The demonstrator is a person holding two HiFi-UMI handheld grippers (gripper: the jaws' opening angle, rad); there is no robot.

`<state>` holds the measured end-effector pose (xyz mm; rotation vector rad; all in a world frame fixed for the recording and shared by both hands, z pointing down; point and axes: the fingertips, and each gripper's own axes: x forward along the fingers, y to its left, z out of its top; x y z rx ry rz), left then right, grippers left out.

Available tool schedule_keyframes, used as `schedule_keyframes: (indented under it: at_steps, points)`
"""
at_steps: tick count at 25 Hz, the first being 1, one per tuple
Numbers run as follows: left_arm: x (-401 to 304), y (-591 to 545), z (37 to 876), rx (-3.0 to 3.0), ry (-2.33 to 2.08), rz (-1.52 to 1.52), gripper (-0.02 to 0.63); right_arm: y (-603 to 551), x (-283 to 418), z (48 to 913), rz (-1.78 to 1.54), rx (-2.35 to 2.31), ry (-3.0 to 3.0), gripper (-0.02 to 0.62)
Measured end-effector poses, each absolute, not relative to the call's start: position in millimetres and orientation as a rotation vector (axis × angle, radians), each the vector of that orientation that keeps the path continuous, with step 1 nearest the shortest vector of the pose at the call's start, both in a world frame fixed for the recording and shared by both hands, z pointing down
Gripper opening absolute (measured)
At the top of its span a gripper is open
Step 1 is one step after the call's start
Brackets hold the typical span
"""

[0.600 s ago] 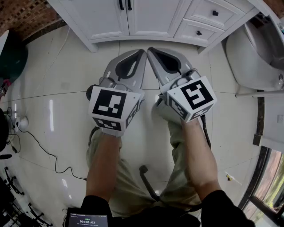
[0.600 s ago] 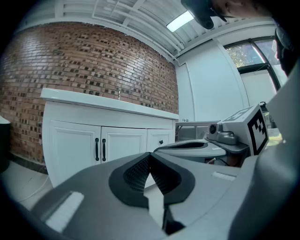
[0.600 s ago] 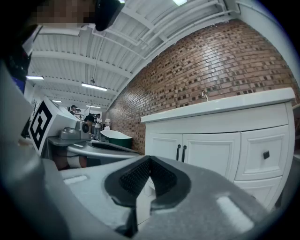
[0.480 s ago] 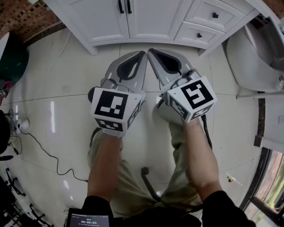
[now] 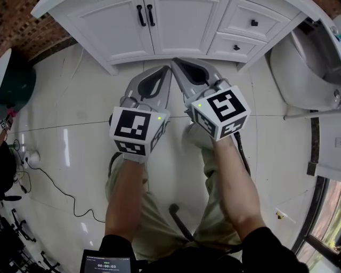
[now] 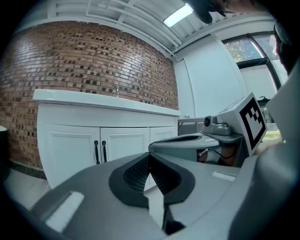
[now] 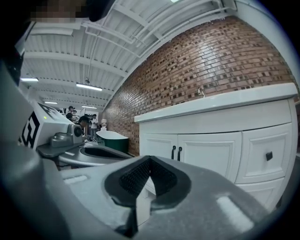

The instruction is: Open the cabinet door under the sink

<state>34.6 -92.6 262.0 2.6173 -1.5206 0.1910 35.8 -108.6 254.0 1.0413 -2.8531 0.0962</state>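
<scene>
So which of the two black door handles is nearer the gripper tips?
The right door's handle; the left door's handle lies farther from both the left gripper and the right gripper.

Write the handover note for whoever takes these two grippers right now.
Left gripper: jaws shut, nothing between them, held over the floor tiles and pointing at the cabinet.
Right gripper: also shut and empty, its tip right beside the left one's.
Cabinet doors: both closed. Their black handles sit side by side at the middle seam, ahead of both grippers and clear of them.
Done: the grippers face the cabinet, nothing more.
Left: open one gripper's jaws, close them on a handle, then pull that door open.
</scene>
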Motion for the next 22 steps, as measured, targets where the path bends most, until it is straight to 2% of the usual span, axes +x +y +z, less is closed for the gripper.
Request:
schedule_keyframes:
  at_steps: [22]
  points:
    - [-26.4,-197.7,263.3,2.575,-1.594,0.253,0.015,-209.3,-8.9,256.9,0.012,1.026,-2.778,-0.008]
